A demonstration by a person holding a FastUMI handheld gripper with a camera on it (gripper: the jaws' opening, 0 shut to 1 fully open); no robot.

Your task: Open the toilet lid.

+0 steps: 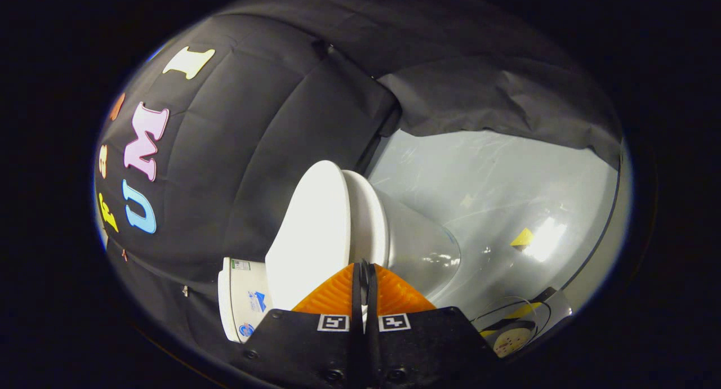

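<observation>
Toilet lid (312,231): white, sits centre of the frame just ahead of the fingers, already swung well clear of the seat from the look of it, standing near the tank.
Seat and bowl: seat (369,220) just right of the lid, bowl (419,248) bulging out lower right of that.
Tank (242,299): lower left, stickers on it, too small to read anyway.
Gripper (365,282): 2 orange fingers pressed together, nothing between them, tips right at the lid's lower edge. Touching or not? can't tell.
Handling guess: rigid moulded plastic, light, glossy so probably slippery. It pivots on a hinge, so I'd push at the free rim instead of pinching.
Floor (507,197): pale grey, shiny, glare patch and a bit of yellow tape (523,238) on the right.
Room: black cloth wall across the upper left and top.
</observation>
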